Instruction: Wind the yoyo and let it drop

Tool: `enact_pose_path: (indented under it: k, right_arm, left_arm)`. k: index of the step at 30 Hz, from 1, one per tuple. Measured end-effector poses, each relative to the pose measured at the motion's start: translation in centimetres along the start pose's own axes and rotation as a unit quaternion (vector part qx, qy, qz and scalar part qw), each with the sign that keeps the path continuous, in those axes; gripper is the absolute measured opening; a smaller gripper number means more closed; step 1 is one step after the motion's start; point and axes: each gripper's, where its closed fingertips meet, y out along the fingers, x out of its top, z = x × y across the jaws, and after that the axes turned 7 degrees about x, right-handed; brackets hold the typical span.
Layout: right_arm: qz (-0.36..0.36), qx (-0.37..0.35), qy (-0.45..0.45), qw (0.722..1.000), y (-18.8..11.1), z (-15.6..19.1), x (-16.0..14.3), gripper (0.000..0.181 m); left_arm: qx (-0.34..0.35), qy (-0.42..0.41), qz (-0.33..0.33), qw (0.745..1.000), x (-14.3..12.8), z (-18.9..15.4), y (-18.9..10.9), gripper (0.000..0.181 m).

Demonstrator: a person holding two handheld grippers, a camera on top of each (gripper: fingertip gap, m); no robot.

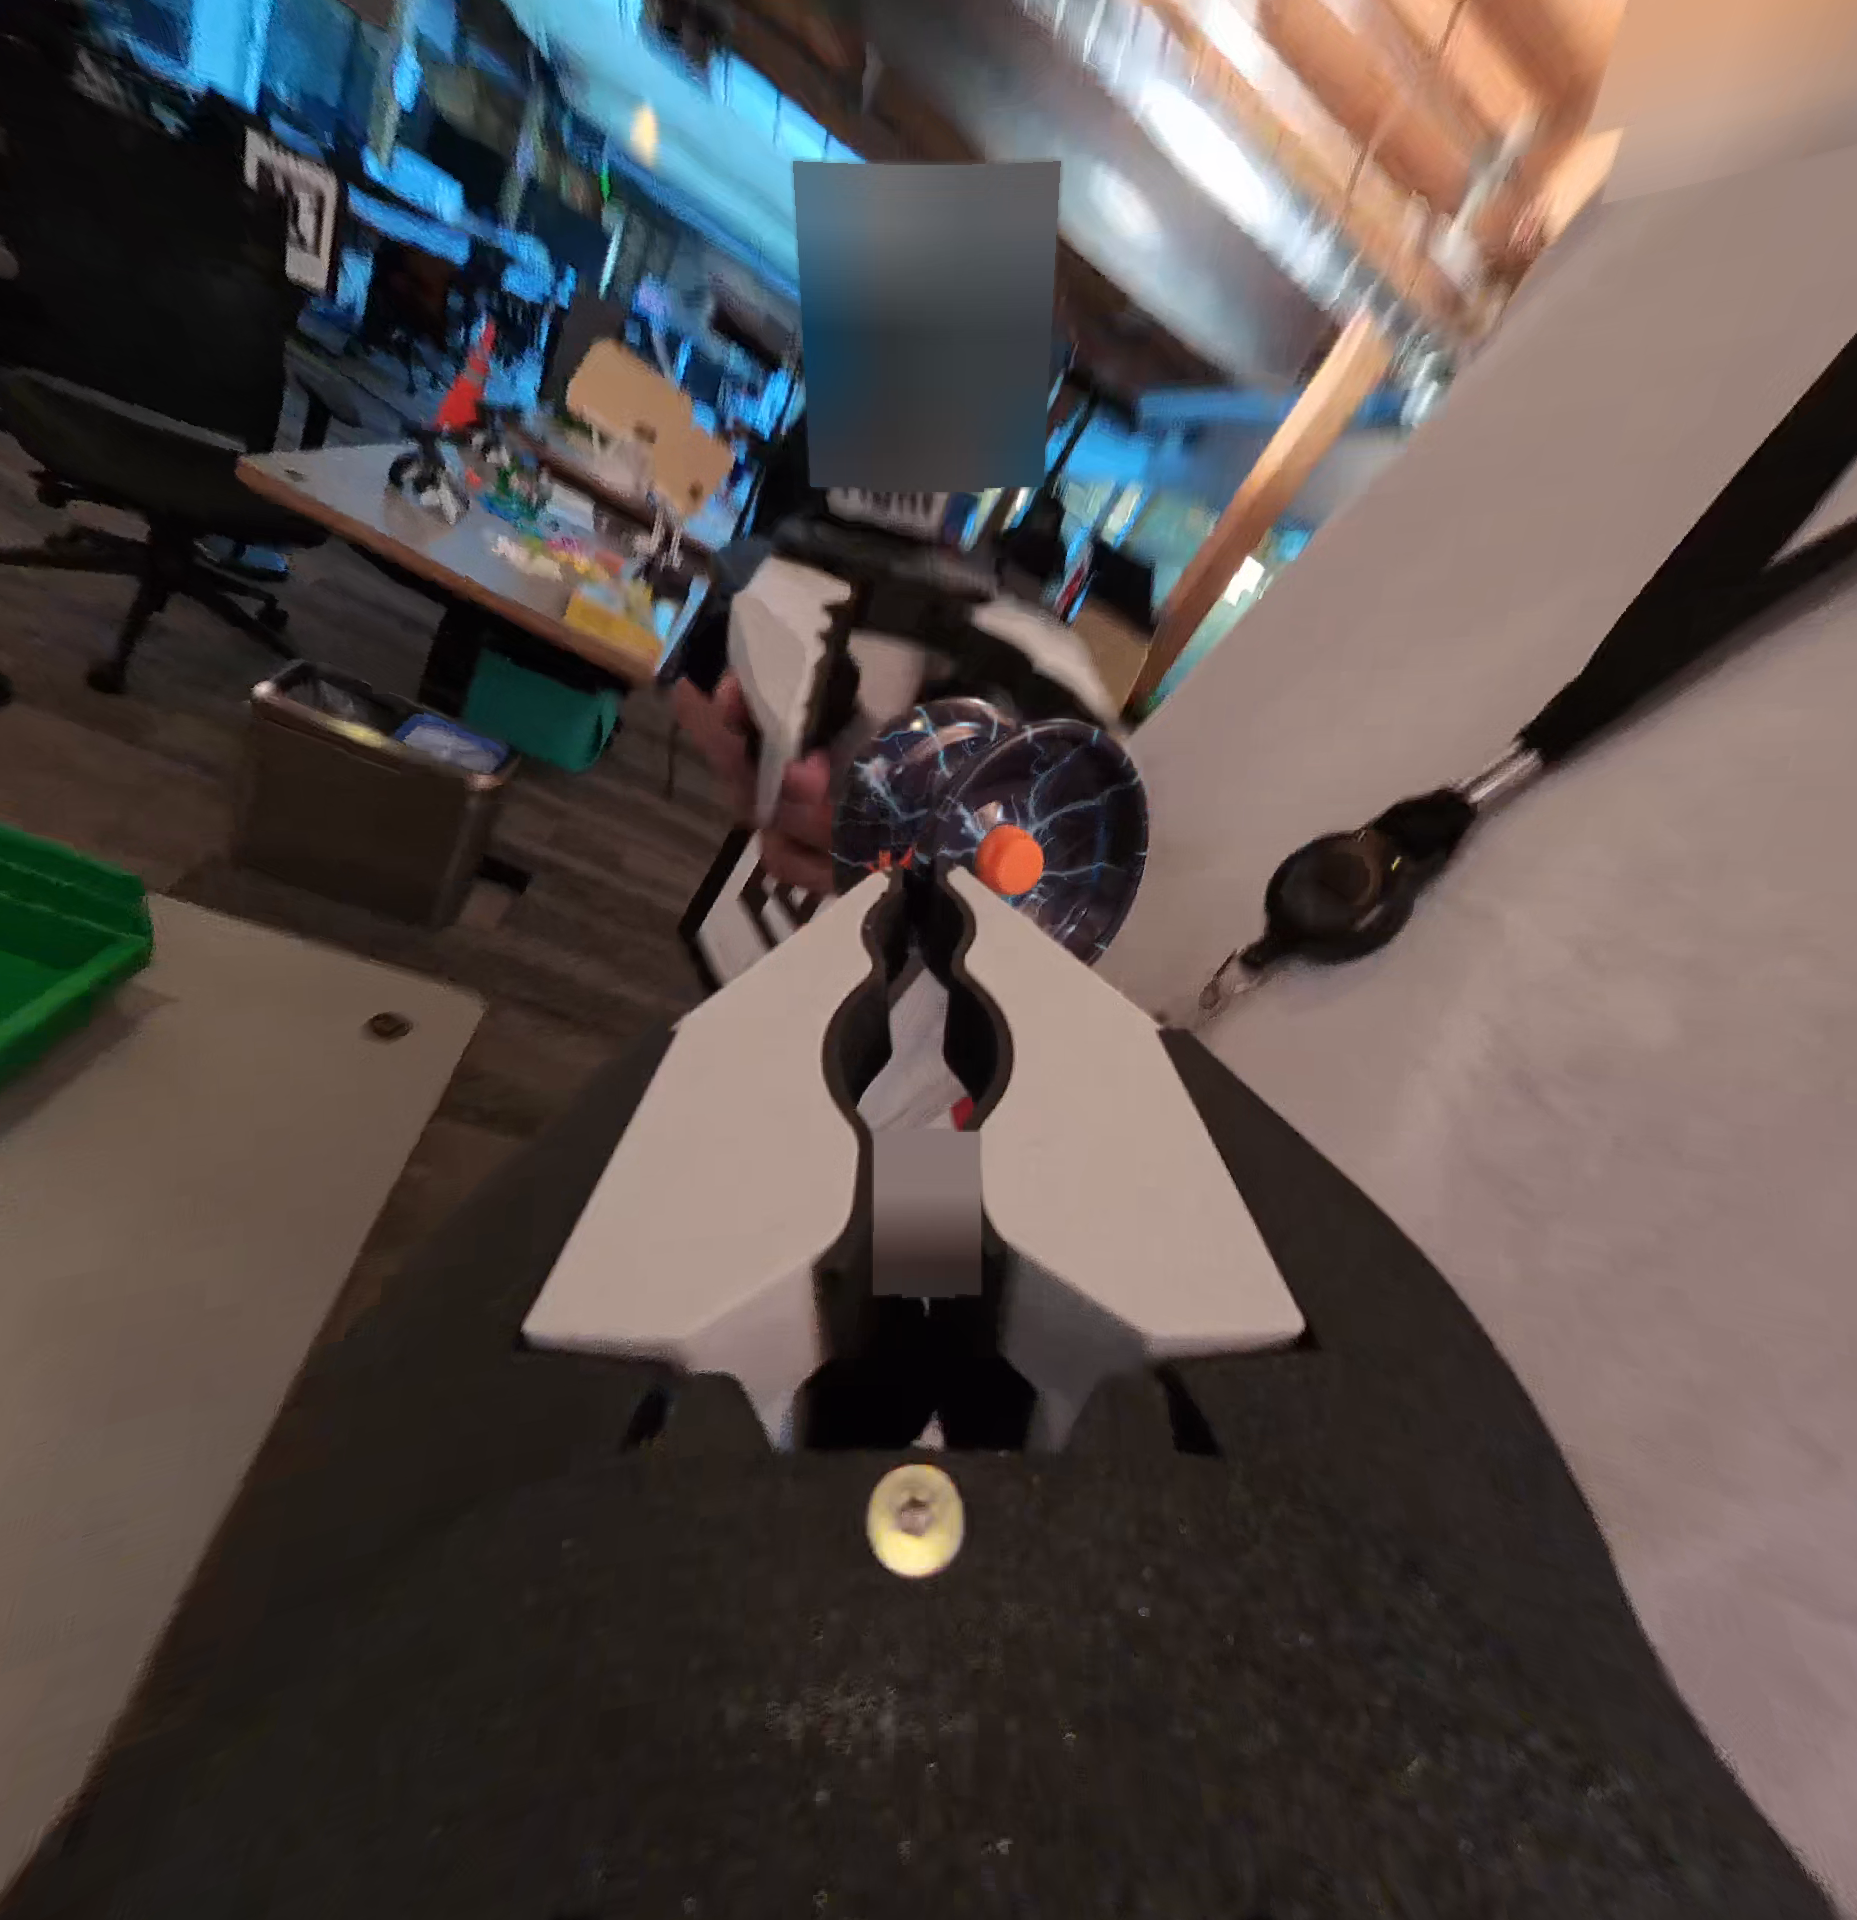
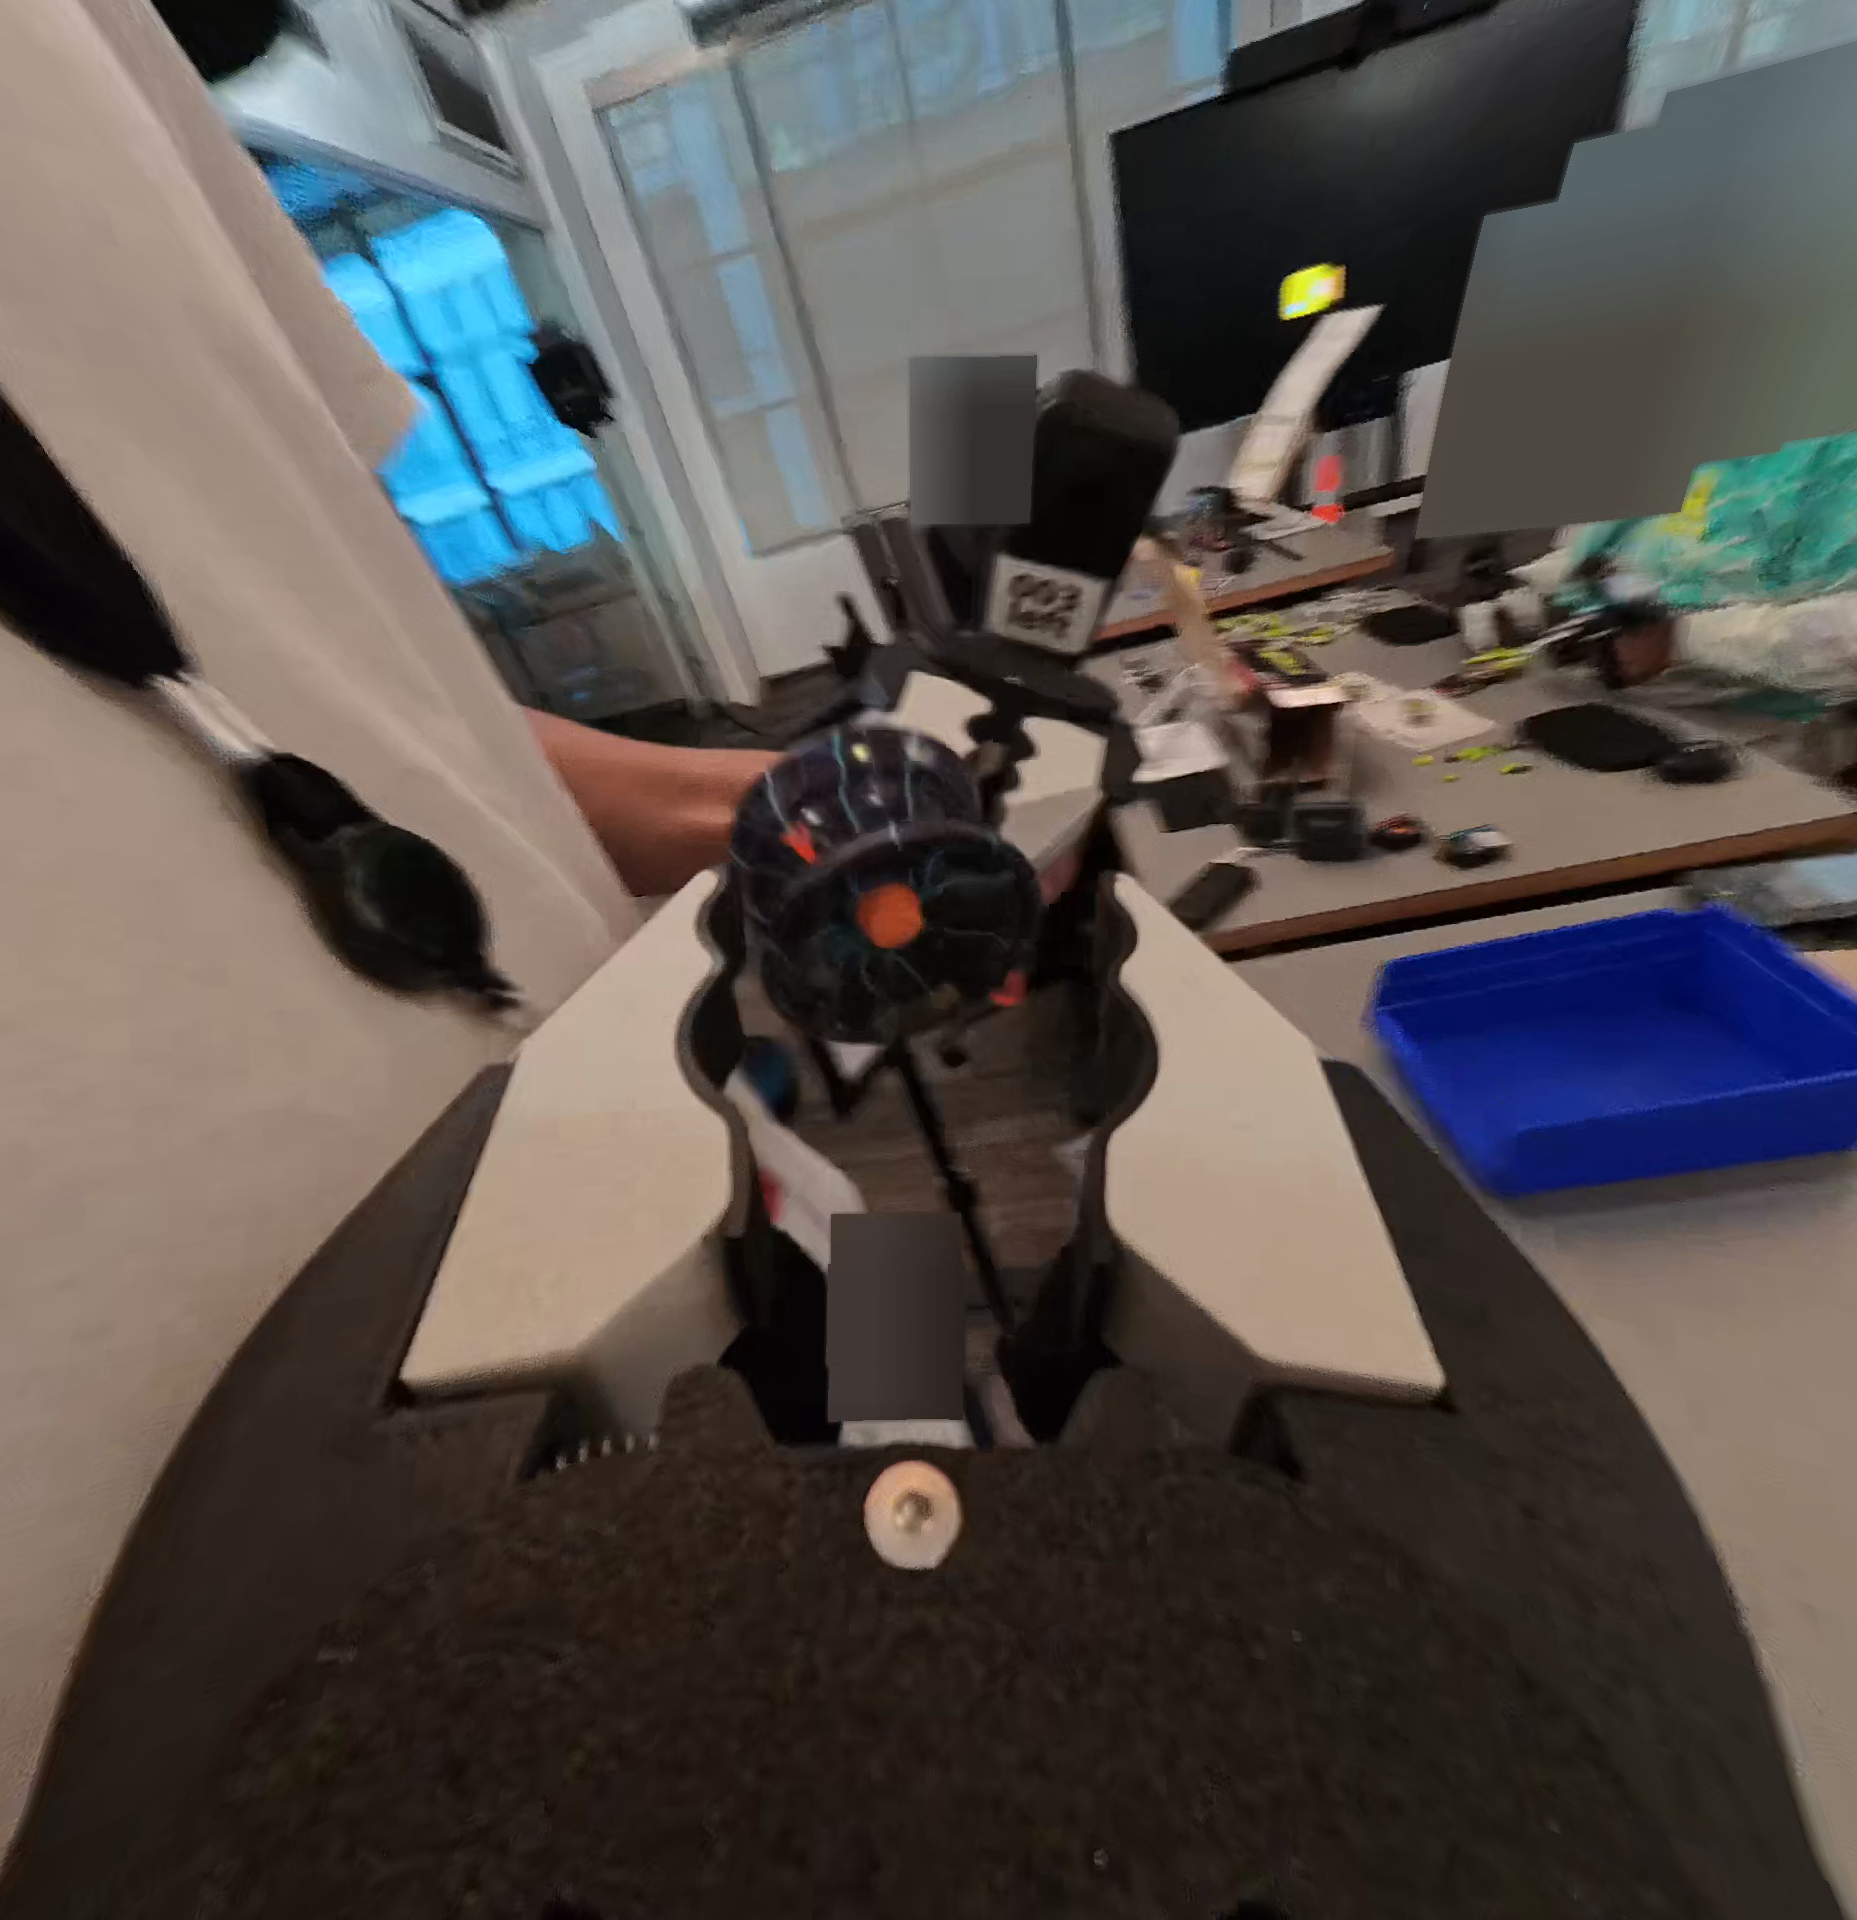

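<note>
The yoyo (image 1: 1049,810) is dark with blue streaks and an orange hub. In the left wrist view it sits right at the tips of my left gripper (image 1: 919,878), whose fingers are almost together and seem to pinch the rim by the groove. In the right wrist view the yoyo (image 2: 888,925) lies between the wide-apart fingers of my right gripper (image 2: 913,894). It is close to the left finger, and a gap shows by the right finger. A thin dark string (image 2: 950,1164) runs down from the yoyo. A hand (image 2: 643,790) holds the left gripper behind it.
A blue bin (image 2: 1630,1049) stands on the grey table (image 2: 1589,1351) at the right. A green bin (image 1: 41,966) stands at the left edge. A person's white shirt (image 1: 1526,1143) with a black badge reel (image 1: 1339,894) is close by. Cluttered desks, a waste bin (image 1: 373,790) and an office chair (image 1: 134,457) stand behind. My two grippers' fingertips are within a few centimetres of each other.
</note>
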Motion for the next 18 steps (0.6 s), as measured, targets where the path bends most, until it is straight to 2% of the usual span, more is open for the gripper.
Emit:
enact_pose_path:
  k: [2,4,8,10,12,14,16,18]
  right_arm:
    - [-0.016,0.057,0.078,0.995,-0.8,1.2,0.7,0.064]
    - [-0.017,0.061,0.153,0.986,-2.0,0.3,1.0,0.062]
    - [-0.034,0.086,0.272,0.958,-3.3,-2.2,1.5,0.052]
    - [-0.029,0.13,0.315,0.94,-3.0,-2.6,0.8,0.052]
    - [-0.01,0.163,0.35,0.922,-2.4,-3.1,-0.2,0.046]
    - [-0.007,0.219,0.372,0.902,-1.7,-2.7,0.0,0.045]
    - [0.023,0.256,0.383,0.887,-1.0,-2.4,-0.2,0.044]
    - [0.072,0.29,0.385,0.873,-0.5,-1.7,-1.1,0.041]
  left_arm:
    - [0.034,0.064,0.063,0.995,-0.8,0.3,0.1,0.0]
    - [0.063,0.136,0.118,0.982,-1.2,0.5,0.0,0.0]
    - [0.092,0.254,0.178,0.946,-0.7,0.2,0.3,0.0]
    - [0.106,0.313,0.205,0.921,-0.3,0.2,0.5,0.0]
    - [0.117,0.374,0.244,0.887,-0.3,0.2,0.7,0.0]
    - [0.115,0.425,0.278,0.854,-0.4,-0.1,0.8,0.0]
    - [0.105,0.453,0.298,0.834,-0.5,-0.5,0.9,0.0]
    - [0.095,0.467,0.306,0.824,-0.5,-0.9,1.1,0.0]
